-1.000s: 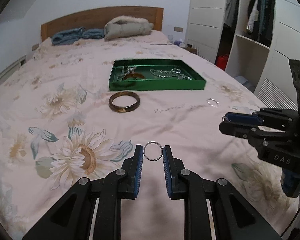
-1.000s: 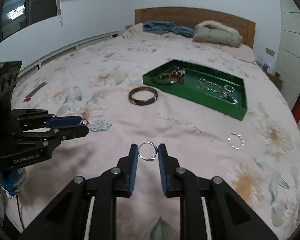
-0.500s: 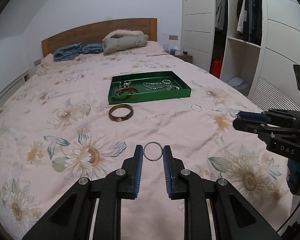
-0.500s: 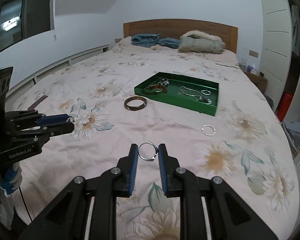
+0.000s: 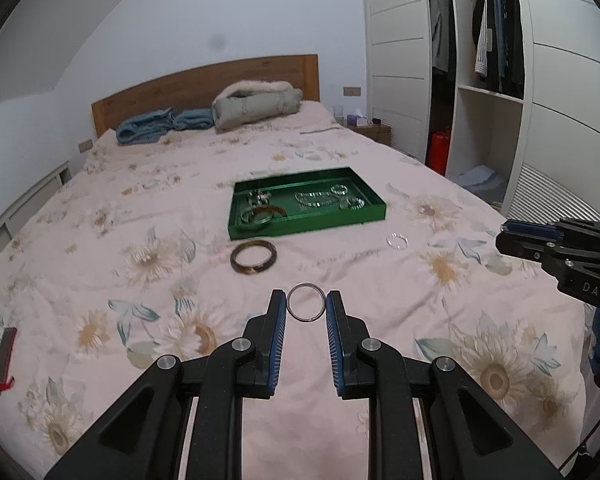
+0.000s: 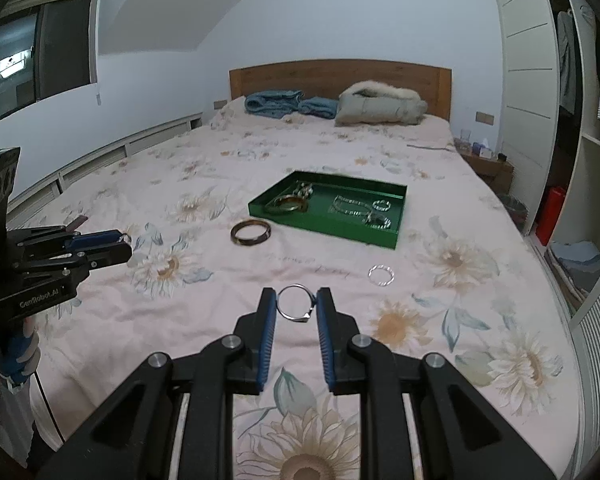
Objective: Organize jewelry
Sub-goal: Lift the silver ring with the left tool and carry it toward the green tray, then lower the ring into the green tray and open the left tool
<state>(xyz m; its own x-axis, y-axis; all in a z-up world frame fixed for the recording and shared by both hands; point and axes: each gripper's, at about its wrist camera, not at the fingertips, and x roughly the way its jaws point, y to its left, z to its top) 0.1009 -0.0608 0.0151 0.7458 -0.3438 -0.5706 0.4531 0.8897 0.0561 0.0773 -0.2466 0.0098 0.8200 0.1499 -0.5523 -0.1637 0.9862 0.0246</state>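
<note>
Above the flowered bedspread [image 5: 100, 240], short of the green tray [image 5: 306, 222], the left gripper [image 5: 306, 307] pinches a plain silver ring [image 5: 306, 308] and the right gripper [image 6: 297, 307] a set ring [image 6: 296, 307], both edge-on across the band, light, stiff, slippery hoops likely to twist free.

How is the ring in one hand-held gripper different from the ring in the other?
The left ring is a plain, smooth band; the right ring carries a small raised setting at its lower right. The left ring looks slightly thicker, the right ring thinner. Both are silvery and pinched upright between blue pads, above the bedspread.
</note>
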